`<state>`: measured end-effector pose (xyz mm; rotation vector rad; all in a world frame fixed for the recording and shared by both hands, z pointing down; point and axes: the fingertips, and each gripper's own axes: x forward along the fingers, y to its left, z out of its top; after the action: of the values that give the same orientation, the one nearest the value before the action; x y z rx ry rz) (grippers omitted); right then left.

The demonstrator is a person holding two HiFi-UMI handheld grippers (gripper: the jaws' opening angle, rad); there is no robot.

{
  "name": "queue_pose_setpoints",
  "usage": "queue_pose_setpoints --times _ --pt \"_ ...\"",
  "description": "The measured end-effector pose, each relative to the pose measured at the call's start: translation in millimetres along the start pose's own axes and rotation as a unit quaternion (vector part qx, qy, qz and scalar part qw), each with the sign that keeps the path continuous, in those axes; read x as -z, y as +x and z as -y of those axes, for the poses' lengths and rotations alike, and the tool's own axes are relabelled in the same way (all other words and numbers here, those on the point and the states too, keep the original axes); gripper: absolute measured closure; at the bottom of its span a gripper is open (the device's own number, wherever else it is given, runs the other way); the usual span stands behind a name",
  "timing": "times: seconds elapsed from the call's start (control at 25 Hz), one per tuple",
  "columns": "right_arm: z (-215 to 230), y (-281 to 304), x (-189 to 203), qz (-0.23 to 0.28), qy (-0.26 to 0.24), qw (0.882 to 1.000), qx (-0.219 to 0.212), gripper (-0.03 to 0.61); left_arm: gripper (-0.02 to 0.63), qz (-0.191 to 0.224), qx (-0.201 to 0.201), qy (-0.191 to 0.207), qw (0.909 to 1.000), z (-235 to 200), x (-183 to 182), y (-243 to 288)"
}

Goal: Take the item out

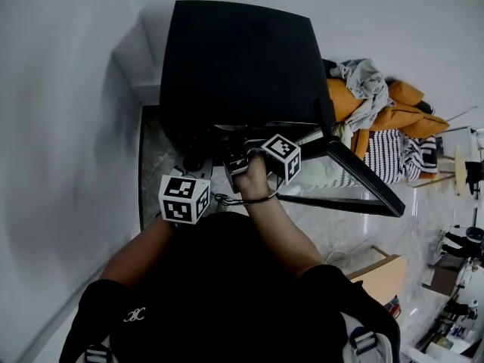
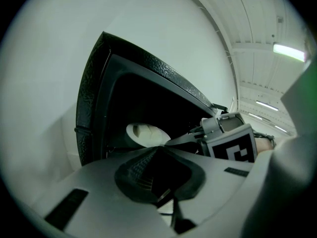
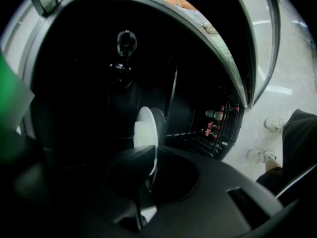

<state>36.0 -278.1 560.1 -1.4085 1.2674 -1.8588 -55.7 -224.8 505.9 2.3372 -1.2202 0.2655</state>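
A black cabinet [image 1: 242,66] stands against the wall with its door [image 1: 363,176] swung open to the right. Inside it a white plate [image 3: 145,130] shows edge-on in the right gripper view. My right gripper [image 3: 147,170] reaches into the dark interior, its jaws shut on the plate's near rim. In the left gripper view the same plate [image 2: 146,133] lies just inside the opening, with the right gripper's marker cube [image 2: 233,145] beside it. My left gripper [image 2: 159,151] hangs in front of the opening, shut with nothing in it.
The open door's inner shelf holds small bottles [image 3: 218,118]. An orange sofa piled with clothes [image 1: 393,112] stands right of the cabinet. A wooden board [image 1: 382,278] lies on the marble floor. The person's shoes [image 3: 260,155] are below the door. A white wall runs along the left.
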Motion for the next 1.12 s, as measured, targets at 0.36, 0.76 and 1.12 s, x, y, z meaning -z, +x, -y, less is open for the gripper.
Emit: queue_pose_setpoints --times 0.36,0.76,1.12 --pt "9.2 -18.0 4.3 -0.012 -0.011 1.0 -0.007 0.552 0.6 -0.01 0.068 -0.219 0.9732 -0.5 15.3 18.0" --pt "16.8 -34.2 7.0 -0.031 -0.017 0.999 -0.003 0.552 0.486 0.024 0.076 -0.439 0.8951 -19.1 18.8 43.5" --pt "18.1 -43.1 9.7 -0.043 -0.034 0.998 0.0 0.552 0.488 0.007 0.069 -0.438 0.8964 -16.2 25.4 56.7"
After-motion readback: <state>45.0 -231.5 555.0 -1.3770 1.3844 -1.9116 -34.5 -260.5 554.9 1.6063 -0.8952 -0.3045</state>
